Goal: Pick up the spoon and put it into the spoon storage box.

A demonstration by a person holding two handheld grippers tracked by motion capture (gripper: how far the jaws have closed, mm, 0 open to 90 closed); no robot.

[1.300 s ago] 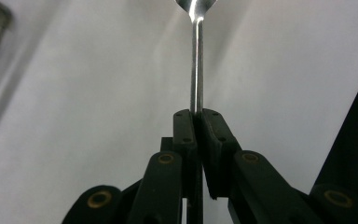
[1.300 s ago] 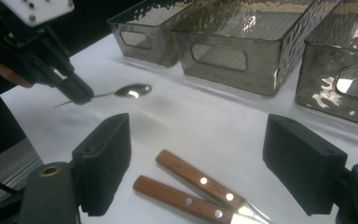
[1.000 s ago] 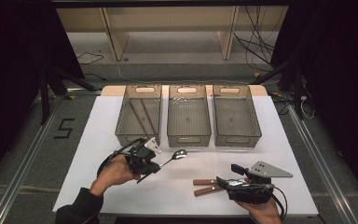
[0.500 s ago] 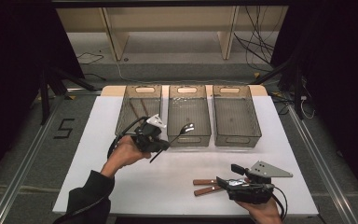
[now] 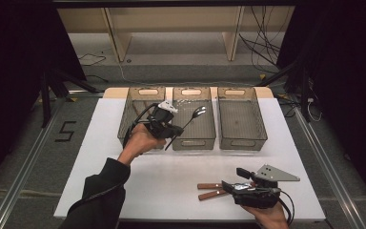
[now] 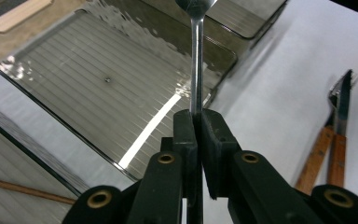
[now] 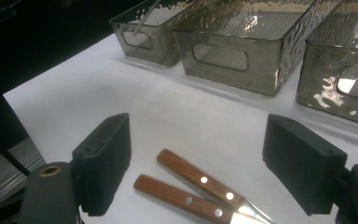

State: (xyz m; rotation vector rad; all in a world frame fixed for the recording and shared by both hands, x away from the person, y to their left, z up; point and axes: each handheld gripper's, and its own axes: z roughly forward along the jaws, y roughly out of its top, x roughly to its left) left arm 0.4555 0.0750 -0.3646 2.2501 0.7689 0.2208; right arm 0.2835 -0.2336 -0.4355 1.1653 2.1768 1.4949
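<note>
A metal spoon (image 5: 196, 114) hangs above the middle of three smoky clear bins (image 5: 194, 142), bowl end farthest from the hand. My left gripper (image 5: 176, 130) is shut on its handle; in the left gripper view the two black jaws pinch the thin handle of the spoon (image 6: 196, 56) over the ribbed bin floor (image 6: 98, 84). Near the table's front edge my right gripper (image 5: 235, 179) rests open. Its jaws stand wide apart in the right gripper view, either side of two wooden-handled utensils (image 7: 191, 186) lying on the white table, touching neither.
The left bin (image 5: 129, 114) and right bin (image 5: 243, 143) flank the middle one at the back of the white table (image 5: 124, 191). A thin brown stick (image 6: 28, 190) lies in a neighbouring bin. The wooden-handled utensils (image 5: 212, 190) lie front right.
My left gripper has lifted the spoon and carried it away from the person and rightward, from the table in front of the bins to above the middle bin. The right gripper has stayed put.
</note>
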